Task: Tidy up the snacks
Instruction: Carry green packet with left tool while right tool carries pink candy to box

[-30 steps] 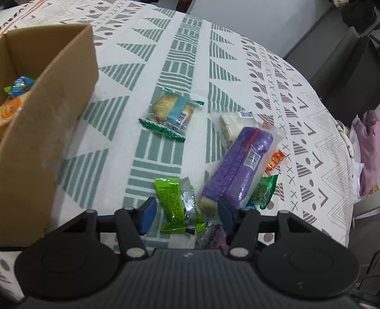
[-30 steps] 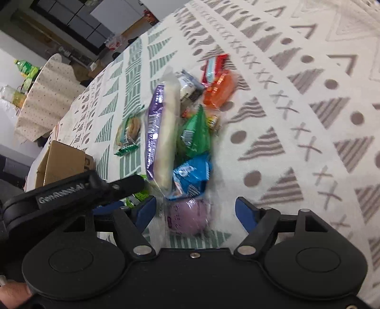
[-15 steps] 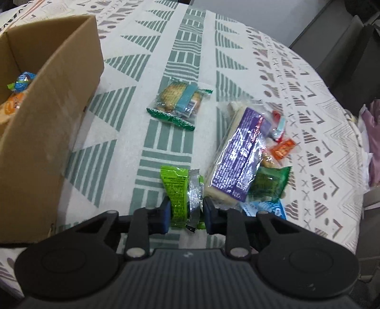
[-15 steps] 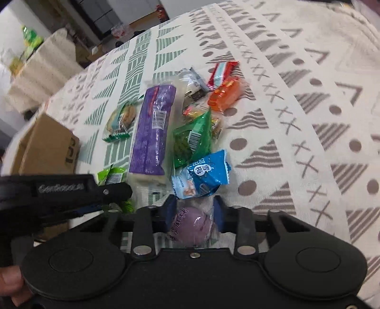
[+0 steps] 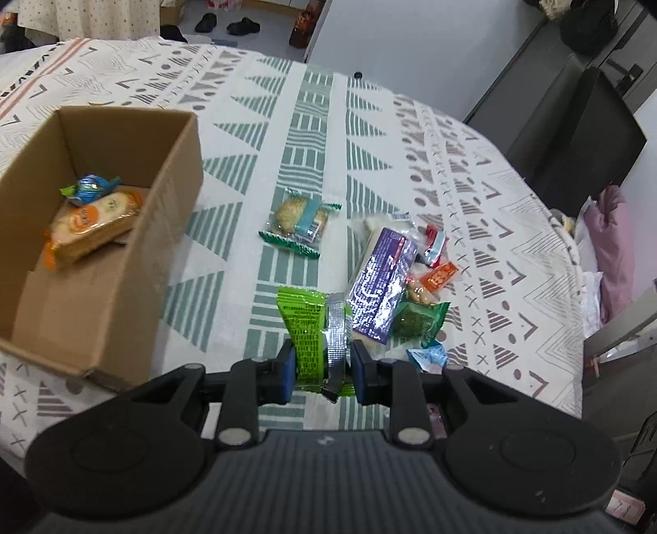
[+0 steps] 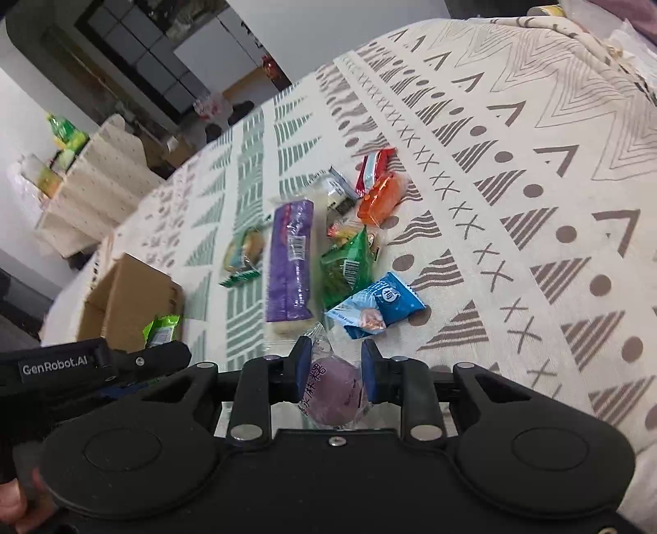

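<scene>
Squarely between jaws: green packet (image 5: 313,328), purple bun (image 6: 334,385).

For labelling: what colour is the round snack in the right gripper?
Purple, in a clear wrapper; clearest in the right wrist view.

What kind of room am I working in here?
Most likely a lived-in home, not a lab: a table under a patterned tablecloth, shoes on the floor beyond it, and drink bottles on another covered table.
</scene>
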`<control>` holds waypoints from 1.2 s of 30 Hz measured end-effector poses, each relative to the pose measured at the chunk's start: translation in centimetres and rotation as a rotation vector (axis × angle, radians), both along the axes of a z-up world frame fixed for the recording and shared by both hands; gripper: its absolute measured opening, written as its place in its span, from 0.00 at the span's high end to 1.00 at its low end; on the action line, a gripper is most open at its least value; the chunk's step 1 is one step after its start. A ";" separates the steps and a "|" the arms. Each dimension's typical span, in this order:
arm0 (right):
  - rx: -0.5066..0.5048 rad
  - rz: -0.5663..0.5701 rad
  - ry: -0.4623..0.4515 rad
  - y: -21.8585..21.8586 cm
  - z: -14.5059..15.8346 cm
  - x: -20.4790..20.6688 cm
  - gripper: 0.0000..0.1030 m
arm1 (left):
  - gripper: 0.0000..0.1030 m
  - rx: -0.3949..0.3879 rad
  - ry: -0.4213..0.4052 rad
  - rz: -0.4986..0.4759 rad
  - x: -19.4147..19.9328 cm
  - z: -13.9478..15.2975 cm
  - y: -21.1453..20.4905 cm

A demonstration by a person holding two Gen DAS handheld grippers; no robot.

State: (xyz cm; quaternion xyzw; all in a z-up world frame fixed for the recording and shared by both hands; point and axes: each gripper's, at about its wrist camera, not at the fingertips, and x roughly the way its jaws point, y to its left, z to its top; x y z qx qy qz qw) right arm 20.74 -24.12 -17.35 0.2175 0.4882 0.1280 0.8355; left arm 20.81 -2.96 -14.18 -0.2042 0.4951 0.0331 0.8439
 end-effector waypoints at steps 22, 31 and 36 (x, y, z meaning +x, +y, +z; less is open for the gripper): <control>0.166 0.000 -0.146 2.7 7.4 -3.4 0.75 | 0.75 -0.007 -0.125 0.046 -4.8 6.5 4.7; 0.176 0.075 -0.196 7.5 10.3 -2.9 0.75 | 0.75 0.004 -0.149 0.085 -5.7 8.2 8.3; 0.181 0.105 -0.211 9.8 11.3 -2.5 0.75 | 0.75 0.003 -0.157 0.117 -6.1 8.8 10.7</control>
